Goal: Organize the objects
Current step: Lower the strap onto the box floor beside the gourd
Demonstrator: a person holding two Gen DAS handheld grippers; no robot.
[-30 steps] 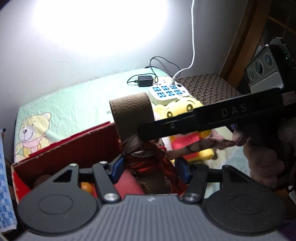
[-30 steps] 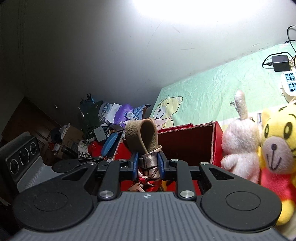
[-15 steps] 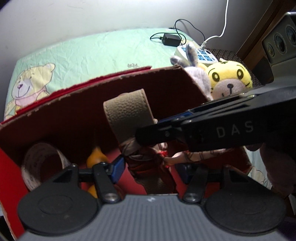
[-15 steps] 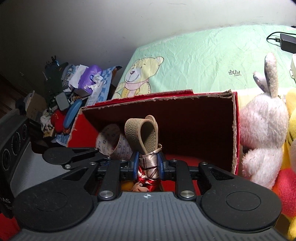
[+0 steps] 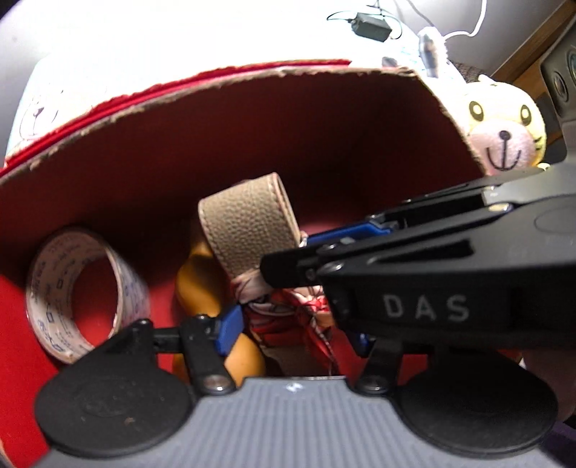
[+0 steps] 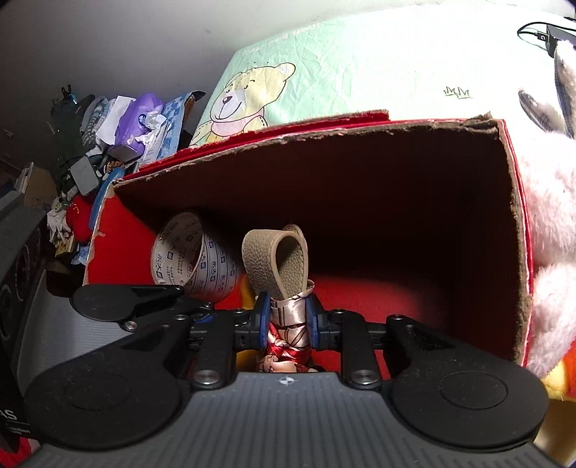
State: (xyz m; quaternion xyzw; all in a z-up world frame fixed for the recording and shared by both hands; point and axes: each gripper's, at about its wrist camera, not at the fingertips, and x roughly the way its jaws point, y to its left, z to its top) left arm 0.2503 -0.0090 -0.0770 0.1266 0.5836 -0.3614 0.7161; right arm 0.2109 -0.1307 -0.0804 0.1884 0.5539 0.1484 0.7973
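Observation:
A tan leather strap loop (image 6: 277,262) wrapped in a pink and red silk scarf (image 6: 288,331) is held inside the red cardboard box (image 6: 518,273). My right gripper (image 6: 287,318) is shut on the scarf-wrapped part. In the left wrist view the strap (image 5: 248,223) stands above my left gripper (image 5: 291,324), whose blue pads sit wide on either side of the scarf (image 5: 288,309); the right gripper's black body crosses in front. A tape roll (image 5: 82,295) and an orange object (image 5: 201,284) lie in the box.
A white plush rabbit (image 6: 547,201) and a yellow plush tiger (image 5: 500,122) sit against the box's right side on a green bear-print sheet (image 6: 324,75). Clutter with a tissue pack (image 6: 140,115) lies to the left. A charger (image 5: 370,25) lies behind.
Both grippers have lowered the strap from above the box rim down into the box. The box interior, tape roll and orange object now fill the views.

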